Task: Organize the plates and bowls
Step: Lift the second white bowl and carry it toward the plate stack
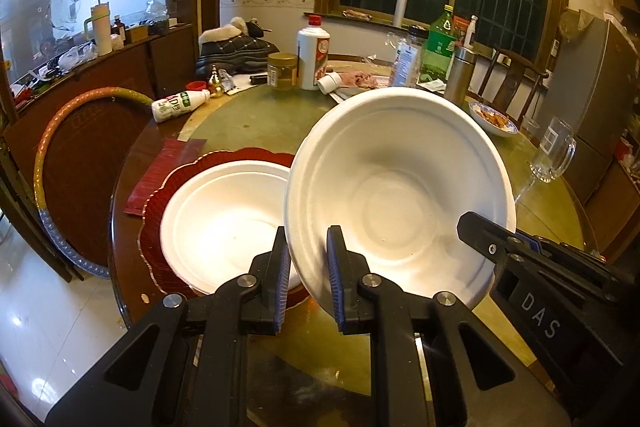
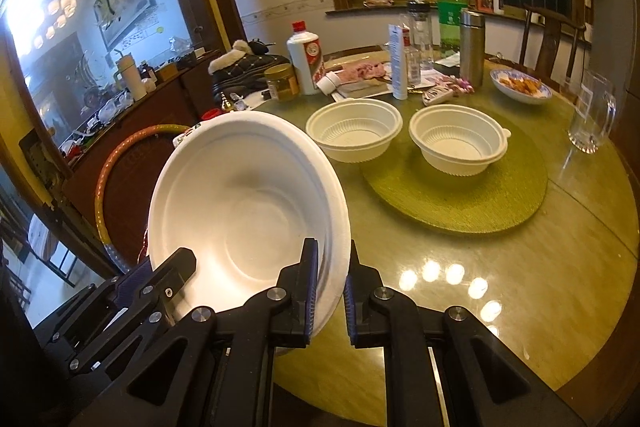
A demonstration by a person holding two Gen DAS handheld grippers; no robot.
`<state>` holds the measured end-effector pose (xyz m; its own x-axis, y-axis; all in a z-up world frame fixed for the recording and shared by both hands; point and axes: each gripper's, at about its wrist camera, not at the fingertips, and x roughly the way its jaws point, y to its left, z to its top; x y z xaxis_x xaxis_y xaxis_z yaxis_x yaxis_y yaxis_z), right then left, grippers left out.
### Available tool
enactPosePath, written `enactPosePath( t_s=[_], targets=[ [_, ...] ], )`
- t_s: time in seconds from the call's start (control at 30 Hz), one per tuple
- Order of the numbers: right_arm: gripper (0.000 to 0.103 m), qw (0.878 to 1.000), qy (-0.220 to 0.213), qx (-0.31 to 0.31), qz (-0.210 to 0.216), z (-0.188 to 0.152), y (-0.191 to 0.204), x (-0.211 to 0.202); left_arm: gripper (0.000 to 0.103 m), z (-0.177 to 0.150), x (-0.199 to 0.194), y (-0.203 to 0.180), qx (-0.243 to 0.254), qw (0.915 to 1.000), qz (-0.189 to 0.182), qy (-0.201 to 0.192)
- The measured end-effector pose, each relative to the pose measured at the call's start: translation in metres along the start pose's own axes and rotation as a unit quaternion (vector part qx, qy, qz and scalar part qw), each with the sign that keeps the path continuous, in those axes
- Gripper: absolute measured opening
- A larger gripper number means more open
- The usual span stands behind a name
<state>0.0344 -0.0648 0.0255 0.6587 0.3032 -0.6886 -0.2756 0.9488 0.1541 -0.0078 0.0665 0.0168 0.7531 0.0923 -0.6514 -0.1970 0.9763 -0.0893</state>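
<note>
Pinching opposite rims of one white paper plate (image 1: 400, 187), left tool (image 1: 308, 279) & right tool (image 2: 331, 289) carry it tilted, clear of the table (image 2: 520, 267), two grips prob. because it's light and floppy. Second plate (image 1: 224, 223) sits on the red mat (image 1: 156, 223) at near left; likely stacking there. Two plastic bowls (image 2: 354, 135) wait on the green mat (image 2: 460, 203) farther right.

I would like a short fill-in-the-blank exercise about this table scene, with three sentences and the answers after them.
1. The lifted white bowl is gripped on its rim by ____ grippers at once.
2. A second white bowl sits on a scalloped mat of ____ colour.
3. On the green round mat rests one ribbed bowl; the other ribbed bowl lies partly ____ it.

Missing words: two; red; off
</note>
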Motion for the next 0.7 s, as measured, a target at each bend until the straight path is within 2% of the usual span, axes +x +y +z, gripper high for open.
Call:
enactPosePath(
  t_s=[0.7],
  targets=[
    [0.012, 0.999, -0.01, -0.045, 0.024, 0.009, 0.05, 0.0, 0.016, 0.007, -0.015, 0.04, -0.028, 0.999, 0.028, -0.02]
  ],
)
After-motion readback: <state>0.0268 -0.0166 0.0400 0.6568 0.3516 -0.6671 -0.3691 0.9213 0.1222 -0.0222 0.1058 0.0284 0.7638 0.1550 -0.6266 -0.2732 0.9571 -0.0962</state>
